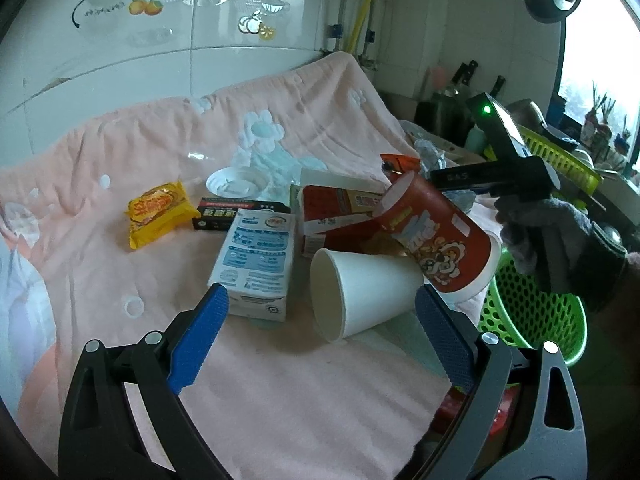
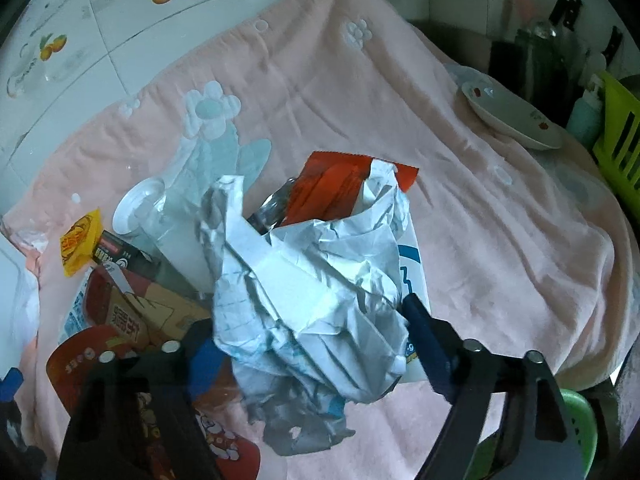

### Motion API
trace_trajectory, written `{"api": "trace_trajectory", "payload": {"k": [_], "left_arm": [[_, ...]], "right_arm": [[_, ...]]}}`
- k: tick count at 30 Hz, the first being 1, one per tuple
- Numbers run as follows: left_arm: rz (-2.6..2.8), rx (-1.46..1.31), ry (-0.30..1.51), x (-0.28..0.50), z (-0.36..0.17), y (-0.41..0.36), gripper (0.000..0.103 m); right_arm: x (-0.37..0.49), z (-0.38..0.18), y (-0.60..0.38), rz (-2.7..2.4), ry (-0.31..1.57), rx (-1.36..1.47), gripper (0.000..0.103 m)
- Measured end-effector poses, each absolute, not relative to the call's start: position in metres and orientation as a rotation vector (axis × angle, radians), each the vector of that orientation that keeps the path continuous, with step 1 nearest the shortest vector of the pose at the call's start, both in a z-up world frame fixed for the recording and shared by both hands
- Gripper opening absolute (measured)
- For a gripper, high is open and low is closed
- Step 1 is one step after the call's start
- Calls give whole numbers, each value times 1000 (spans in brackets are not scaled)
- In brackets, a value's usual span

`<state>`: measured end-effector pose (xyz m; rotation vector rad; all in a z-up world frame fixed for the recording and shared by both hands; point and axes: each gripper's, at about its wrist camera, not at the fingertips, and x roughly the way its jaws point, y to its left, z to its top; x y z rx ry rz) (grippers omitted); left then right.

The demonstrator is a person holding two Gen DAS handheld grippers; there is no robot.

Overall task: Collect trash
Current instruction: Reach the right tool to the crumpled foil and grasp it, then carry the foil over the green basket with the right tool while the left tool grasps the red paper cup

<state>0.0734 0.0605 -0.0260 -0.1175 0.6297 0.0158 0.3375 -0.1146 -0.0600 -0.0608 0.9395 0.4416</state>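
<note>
Trash lies on a pink blanket (image 1: pixel 280 392). My left gripper (image 1: pixel 320 328) is open and empty, its blue pads either side of a white paper cup (image 1: pixel 360 292) lying on its side. Behind it are a white-blue carton (image 1: pixel 256 264), a red box (image 1: pixel 340 212), a yellow snack packet (image 1: pixel 158 212), a black box (image 1: pixel 240 208) and a white lid (image 1: pixel 236 184). My right gripper (image 2: pixel 308 328) is shut on a crumpled white paper wad (image 2: pixel 312 300). A red noodle cup (image 1: pixel 436 236) hangs tilted under the right gripper body. An orange-red wrapper (image 2: pixel 344 188) lies behind the wad.
A green perforated basket (image 1: pixel 524 316) stands at the blanket's right edge. A white plate (image 2: pixel 512 116) sits at the far right of the blanket. A lime crate (image 2: pixel 620 140), bottles and knives stand beyond. Tiled wall is behind.
</note>
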Motion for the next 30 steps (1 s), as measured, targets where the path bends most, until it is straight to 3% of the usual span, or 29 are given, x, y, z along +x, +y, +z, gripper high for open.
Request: {"api": "trace_trajectory", "payload": {"k": [4, 9, 30], "left_arm": [[5, -116, 634, 77, -25, 53, 92], [-9, -142, 653, 89, -24, 43, 90], [-12, -500, 766, 185, -21, 23, 89]], "right_arm": [[332, -55, -120, 449, 921, -34, 60], [320, -45, -130, 445, 884, -3, 53], [221, 7, -211, 433, 689, 30, 52]]}}
